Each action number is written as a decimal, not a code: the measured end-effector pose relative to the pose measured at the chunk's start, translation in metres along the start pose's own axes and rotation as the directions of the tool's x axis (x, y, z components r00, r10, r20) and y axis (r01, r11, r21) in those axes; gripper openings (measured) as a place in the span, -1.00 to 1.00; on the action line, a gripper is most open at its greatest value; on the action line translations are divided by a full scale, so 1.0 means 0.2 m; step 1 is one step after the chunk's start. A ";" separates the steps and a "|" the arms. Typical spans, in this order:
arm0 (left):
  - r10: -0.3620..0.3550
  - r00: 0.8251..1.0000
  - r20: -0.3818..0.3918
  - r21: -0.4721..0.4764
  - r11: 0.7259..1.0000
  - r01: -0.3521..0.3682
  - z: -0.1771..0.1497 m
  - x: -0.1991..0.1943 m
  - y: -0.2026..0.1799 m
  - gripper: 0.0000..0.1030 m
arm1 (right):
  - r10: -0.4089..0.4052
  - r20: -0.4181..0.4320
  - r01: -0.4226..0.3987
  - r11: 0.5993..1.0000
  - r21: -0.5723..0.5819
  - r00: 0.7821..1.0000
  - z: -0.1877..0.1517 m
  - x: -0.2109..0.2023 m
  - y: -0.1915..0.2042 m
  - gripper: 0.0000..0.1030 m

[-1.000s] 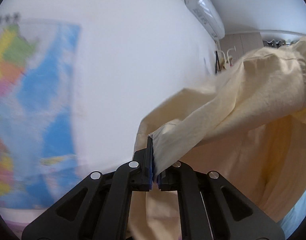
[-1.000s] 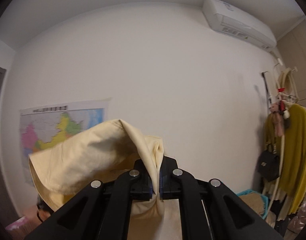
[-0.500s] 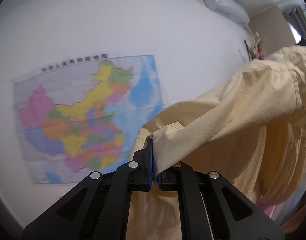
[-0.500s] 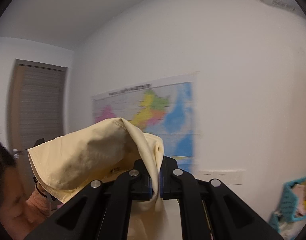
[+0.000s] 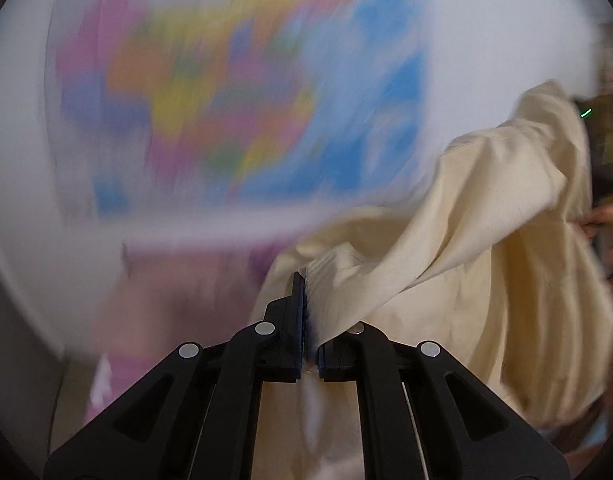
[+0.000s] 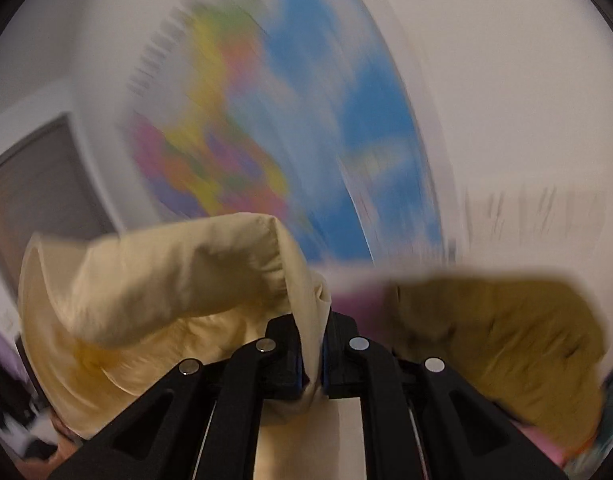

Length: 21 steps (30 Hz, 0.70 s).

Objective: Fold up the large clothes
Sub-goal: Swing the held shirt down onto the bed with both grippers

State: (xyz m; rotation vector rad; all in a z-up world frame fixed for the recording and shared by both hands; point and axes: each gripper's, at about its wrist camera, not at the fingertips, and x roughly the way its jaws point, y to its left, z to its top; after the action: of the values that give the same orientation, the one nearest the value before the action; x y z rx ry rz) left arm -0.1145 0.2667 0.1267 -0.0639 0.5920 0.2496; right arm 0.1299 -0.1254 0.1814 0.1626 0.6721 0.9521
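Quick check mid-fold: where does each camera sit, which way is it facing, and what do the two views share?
Left wrist: sits on the left hand-held gripper, looking along its fingers at the blurred wall map; shut on the cream garment; a hand at the right edge.
Right wrist: sits on the right hand-held gripper, facing the map and a door; shut on the garment; an olive garment lies right.
Shared: map, cream garment.

Both wrist views look forward along their gripper fingers, close to the cream garment [image 5: 446, 240], sharing the blurred wall map [image 6: 290, 128] at 12 o'clock.
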 end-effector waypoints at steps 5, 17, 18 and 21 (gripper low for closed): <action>0.052 0.958 -0.281 -0.064 0.995 -0.073 -0.21 0.68 0.16 -0.90 | -0.097 -0.215 0.107 0.994 0.037 0.972 -0.14 0.72 -0.19 -0.87; 0.096 0.964 -0.250 -0.087 0.989 -0.121 -0.05 0.80 0.33 0.30 | -0.257 -0.339 0.272 0.962 -0.003 0.905 -0.04 1.03 -0.36 0.22; 0.115 0.969 -0.218 -0.063 0.989 -0.132 -0.02 0.78 0.30 0.31 | -0.243 -0.317 0.256 0.967 0.000 0.917 -0.01 0.93 -0.34 0.30; 0.130 0.986 -0.108 0.038 0.991 -0.126 0.05 0.71 0.18 0.60 | -0.217 -0.272 0.198 0.976 -0.094 0.938 -0.01 0.67 -0.18 0.47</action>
State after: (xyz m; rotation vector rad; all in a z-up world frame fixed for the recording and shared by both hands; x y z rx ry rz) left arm -0.0039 0.3335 0.0552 -0.0098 0.7107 0.3635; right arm 0.2059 -0.0390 0.1028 -0.1038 0.8997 0.7982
